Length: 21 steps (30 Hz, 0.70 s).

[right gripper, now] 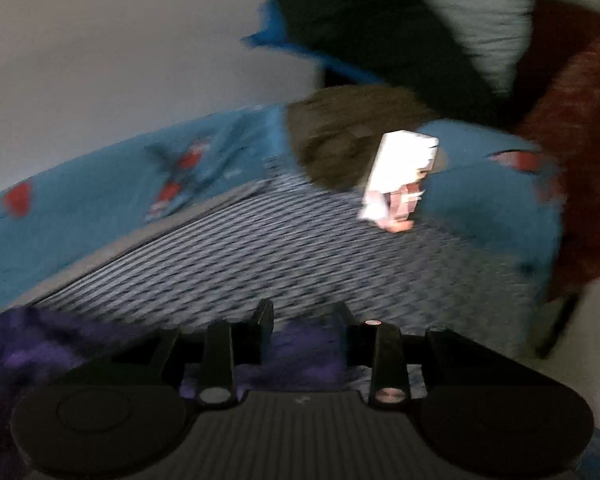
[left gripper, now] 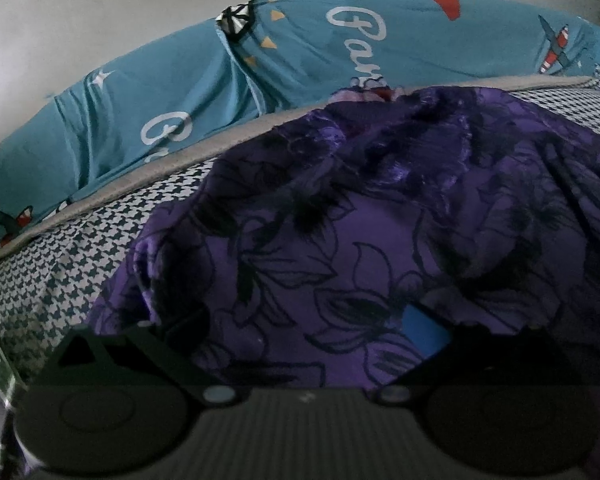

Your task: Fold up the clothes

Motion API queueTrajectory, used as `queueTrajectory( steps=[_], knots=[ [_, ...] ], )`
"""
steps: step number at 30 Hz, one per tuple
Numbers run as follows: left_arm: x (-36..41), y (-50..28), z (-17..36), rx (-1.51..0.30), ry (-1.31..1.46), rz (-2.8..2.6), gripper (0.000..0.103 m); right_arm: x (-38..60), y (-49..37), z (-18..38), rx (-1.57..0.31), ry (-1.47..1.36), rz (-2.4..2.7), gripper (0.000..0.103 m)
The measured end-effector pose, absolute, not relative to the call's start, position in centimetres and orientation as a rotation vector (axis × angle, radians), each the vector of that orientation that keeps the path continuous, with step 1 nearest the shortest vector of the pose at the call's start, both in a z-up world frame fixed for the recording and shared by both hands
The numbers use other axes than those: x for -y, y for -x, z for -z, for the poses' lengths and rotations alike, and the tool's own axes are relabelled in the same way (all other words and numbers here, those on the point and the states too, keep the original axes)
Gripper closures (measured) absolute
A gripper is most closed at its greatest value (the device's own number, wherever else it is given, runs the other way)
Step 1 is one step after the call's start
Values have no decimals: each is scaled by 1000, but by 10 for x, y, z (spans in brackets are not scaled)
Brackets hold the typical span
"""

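Left wrist view: a houndstooth-patterned bed cover [left gripper: 60,264] with a grey border lies under a purple flowered garment [left gripper: 340,220], which is heaped across it and drapes over the left gripper [left gripper: 300,344]. Cloth hides the fingertips, so whether the jaws are together I cannot tell. Behind runs a teal sheet [left gripper: 284,56] with white script, partly readable as "Par", against a pale wall [left gripper: 100,8].

Right wrist view, blurred: the right gripper [right gripper: 304,312] has its jaws slightly apart, with nothing pinched, above the purple garment's edge. A bright white box [right gripper: 400,176] stands beyond.
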State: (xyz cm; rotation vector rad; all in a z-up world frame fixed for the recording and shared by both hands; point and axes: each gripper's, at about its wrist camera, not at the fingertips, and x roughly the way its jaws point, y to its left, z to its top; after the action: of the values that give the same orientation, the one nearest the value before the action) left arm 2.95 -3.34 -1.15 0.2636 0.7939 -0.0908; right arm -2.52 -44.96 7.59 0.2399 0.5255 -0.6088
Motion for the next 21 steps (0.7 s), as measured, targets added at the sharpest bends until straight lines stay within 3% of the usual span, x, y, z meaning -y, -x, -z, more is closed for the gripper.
queueTrajectory(
  steps=[17,20,21],
  knots=[
    [35,-23,9,-793,-269,115,0,364,-10,-40,-724,-239,57,72],
    [34,-23,9,-797,-264,115,0,353,-17,-34,-752,-230,-2,69],
    [33,-23,9,-799,-261,115,0,348,-20,-31,-763,-215,-9,64]
  ],
)
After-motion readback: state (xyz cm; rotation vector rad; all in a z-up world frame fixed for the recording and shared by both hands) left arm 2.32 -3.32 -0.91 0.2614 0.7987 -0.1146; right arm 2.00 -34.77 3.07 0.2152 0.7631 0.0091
